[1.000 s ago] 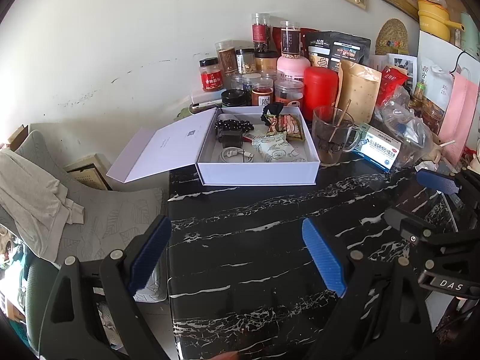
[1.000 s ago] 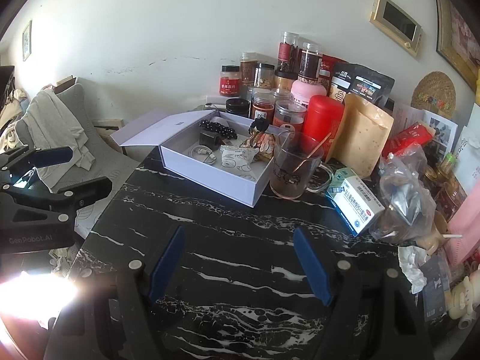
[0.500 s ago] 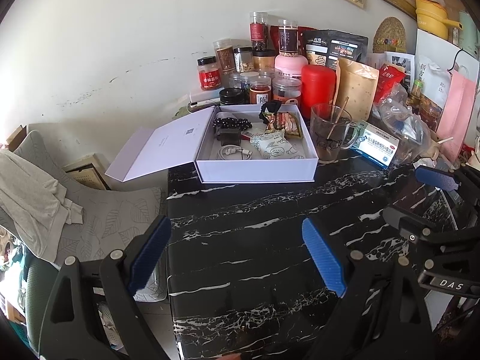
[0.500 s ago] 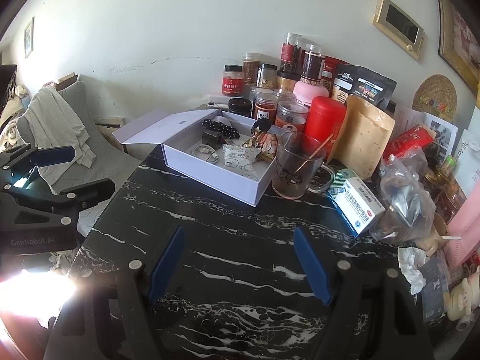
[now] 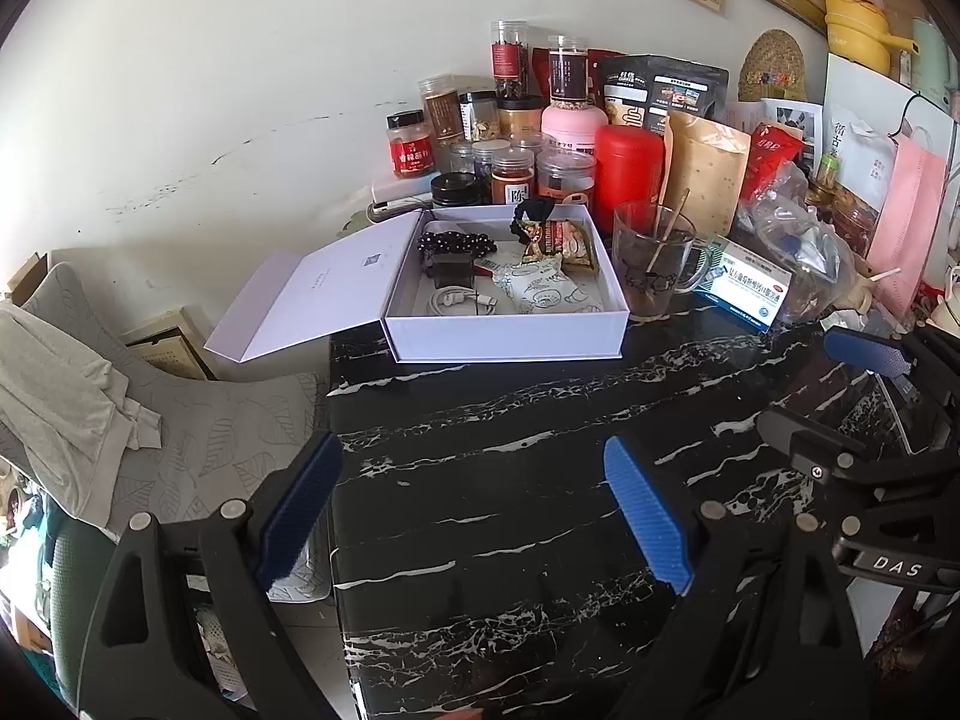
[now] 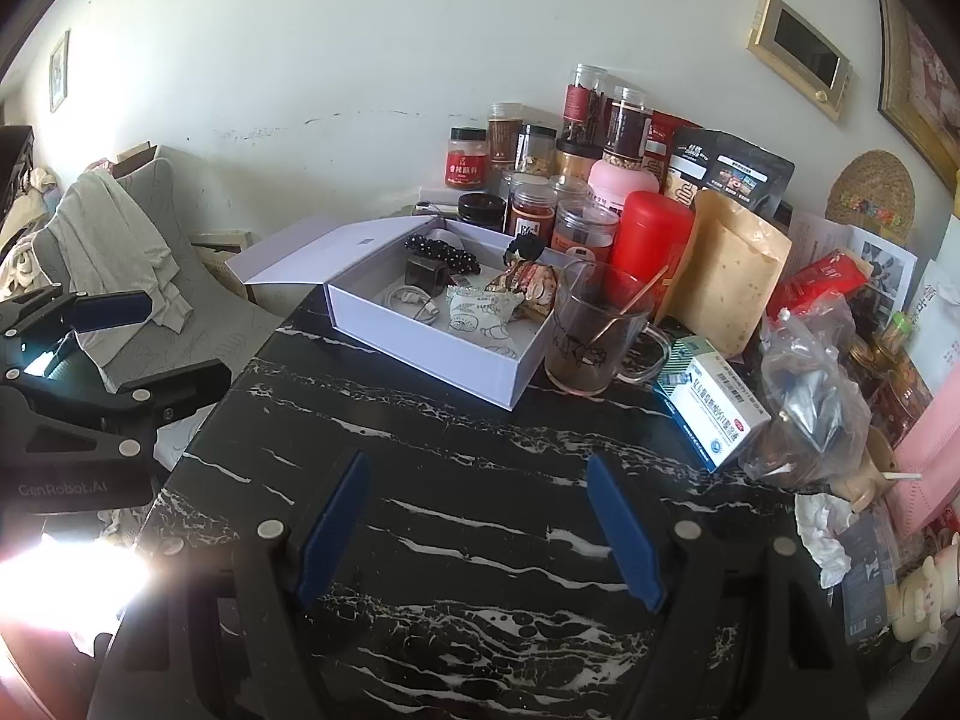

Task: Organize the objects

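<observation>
Both grippers, jaws spread wide and holding nothing. The left gripper (image 5: 474, 510) hangs over the near edge of the black marble table (image 5: 540, 420), its blue pads (image 5: 645, 519) clear of the surface; the right gripper (image 6: 477, 525) hangs likewise over bare tabletop, farther right. Beyond both, well apart from the fingers, sits the white box (image 5: 507, 333), its lid (image 5: 312, 291) folded open over the table's left edge. Inside lie a bead bracelet (image 5: 459, 242), a black charger (image 5: 451, 270), a white cable (image 5: 456, 302) and snack packets (image 5: 543, 291) (the sorting looks largely done, judging by the filled box). Just beside the box's right wall stands a glass mug (image 5: 654, 258) with a stick leaning in it, then a blue and white medicine box (image 5: 747, 288), with jars (image 5: 513, 180) crowded behind.

Risks, as judged: a reach for the medicine box could clip the mug and tip it, since they stand so close together. Swinging the lid shut might snag the black hair tie (image 5: 531, 213) sticking up at the far wall, or nudge the jars behind.
</observation>
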Motion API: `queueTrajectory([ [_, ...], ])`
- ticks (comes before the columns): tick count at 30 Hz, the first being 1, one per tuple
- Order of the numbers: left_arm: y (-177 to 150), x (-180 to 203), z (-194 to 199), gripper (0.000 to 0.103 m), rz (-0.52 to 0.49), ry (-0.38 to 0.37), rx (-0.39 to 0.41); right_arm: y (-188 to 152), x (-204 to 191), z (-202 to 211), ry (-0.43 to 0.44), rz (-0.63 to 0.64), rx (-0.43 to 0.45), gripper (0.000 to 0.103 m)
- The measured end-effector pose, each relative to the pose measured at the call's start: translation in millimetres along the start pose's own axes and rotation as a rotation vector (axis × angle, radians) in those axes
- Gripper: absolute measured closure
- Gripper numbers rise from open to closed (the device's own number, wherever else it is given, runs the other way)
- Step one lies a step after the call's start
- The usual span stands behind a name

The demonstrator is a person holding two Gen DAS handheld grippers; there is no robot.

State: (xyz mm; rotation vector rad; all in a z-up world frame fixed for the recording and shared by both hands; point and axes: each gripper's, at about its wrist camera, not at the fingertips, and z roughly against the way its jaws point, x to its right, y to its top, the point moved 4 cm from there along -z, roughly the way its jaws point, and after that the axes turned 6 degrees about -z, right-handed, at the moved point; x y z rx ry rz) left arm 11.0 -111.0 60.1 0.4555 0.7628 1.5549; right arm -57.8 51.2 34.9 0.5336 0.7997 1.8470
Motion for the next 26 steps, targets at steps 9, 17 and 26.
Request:
queueTrajectory([
  [9,0,3,-4,0.015,-0.006,-0.003,-0.012,-2,2,-3,-0.003,-0.005,-0.01,0.027],
  [17,2,8,-6,0.015,-0.02,-0.016,-0.011,-3,7,-7,-0.006,-0.017,-0.018,0.027],
  [26,-1,14,-22,0.015,-0.023,-0.02,-0.04,-11,17,-15,-0.015,-0.044,-0.038,0.027],
])
